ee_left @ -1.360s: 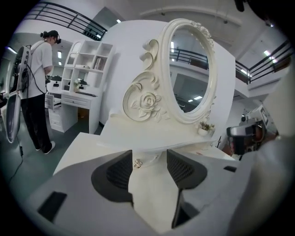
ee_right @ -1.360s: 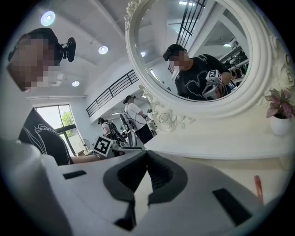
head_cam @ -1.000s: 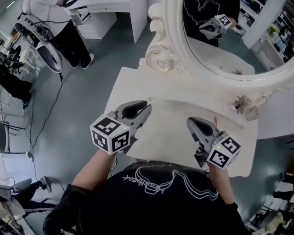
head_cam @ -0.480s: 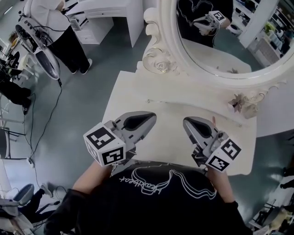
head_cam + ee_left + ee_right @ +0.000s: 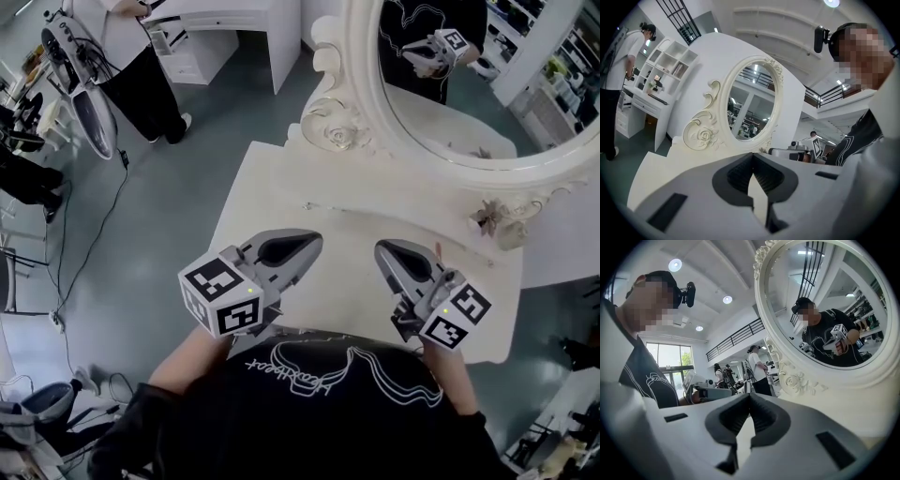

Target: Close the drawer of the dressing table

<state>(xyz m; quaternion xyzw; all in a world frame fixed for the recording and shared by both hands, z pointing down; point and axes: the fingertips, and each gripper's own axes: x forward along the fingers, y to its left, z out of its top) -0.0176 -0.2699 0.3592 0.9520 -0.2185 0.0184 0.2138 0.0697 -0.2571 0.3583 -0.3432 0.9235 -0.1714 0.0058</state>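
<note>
The white dressing table (image 5: 272, 187) with its carved oval mirror (image 5: 506, 112) lies below me. No drawer shows in any view; the table's front edge is hidden behind my chest. My left gripper (image 5: 315, 240) hovers over the tabletop's left half, jaws shut with nothing between them. My right gripper (image 5: 381, 249) hovers over the right half, also shut and empty. In the left gripper view the closed left gripper (image 5: 751, 155) points at the mirror (image 5: 750, 105). In the right gripper view the right gripper (image 5: 750, 395), also closed, faces the mirror frame (image 5: 797, 380).
A dried flower ornament (image 5: 494, 217) sits at the back right of the tabletop. A person (image 5: 141, 66) stands at the upper left beside a ring light (image 5: 89, 108), with cables on the floor (image 5: 84, 253). A white desk (image 5: 234, 23) stands behind.
Both grippers have drawn back slightly toward my body and risen a little above the tabletop. The left gripper's jaws have closed.
</note>
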